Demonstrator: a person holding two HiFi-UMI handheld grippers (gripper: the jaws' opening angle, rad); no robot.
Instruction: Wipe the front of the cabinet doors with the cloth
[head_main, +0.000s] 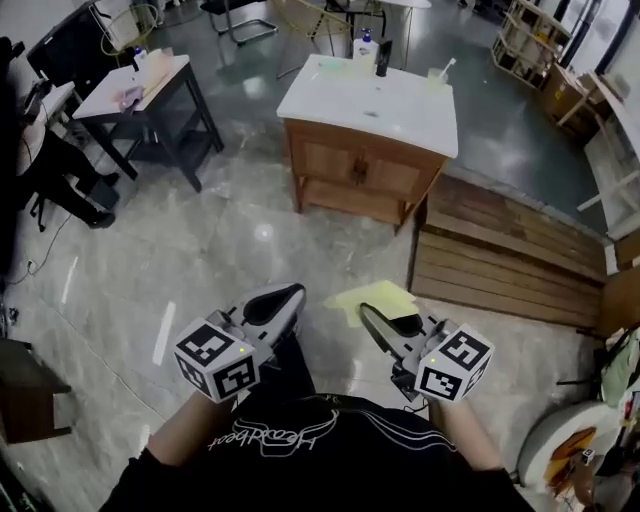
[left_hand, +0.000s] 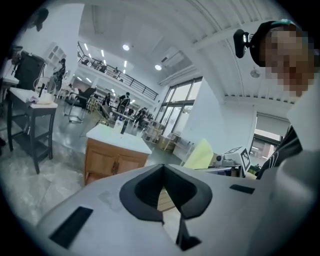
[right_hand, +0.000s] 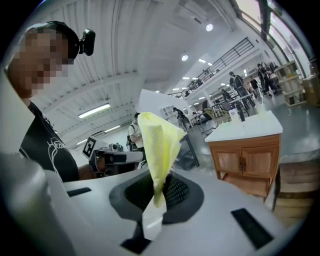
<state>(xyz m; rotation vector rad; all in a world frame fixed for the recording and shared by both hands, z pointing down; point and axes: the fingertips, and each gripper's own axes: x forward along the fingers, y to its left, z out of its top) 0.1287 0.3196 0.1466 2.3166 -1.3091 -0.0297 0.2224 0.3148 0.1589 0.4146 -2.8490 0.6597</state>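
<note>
Cloth (right_hand: 156, 142) is up and ready: yellow and clenched in the right claw (head_main: 372, 318), with most of it standing in a loose fold above the jaws and only a narrow tail nipped between them. Left claw (left_hand: 163, 174) is closed on itself with nothing in it, riding level just beside its partner. The cabinet doors (head_main: 358, 172) sit straight ahead of both claws and well apart from them, under the white worktop (head_main: 400, 110). By my reading the wiping hasn't begun and the approach comes first. To do it well, close in and drop low so the right claw faces the wood square-on. Let the free fold meet the panel rather than the hard jaws, then sweep across each door in turn. That thin grip is the worry: press too hard and the cloth could slide out.
</note>
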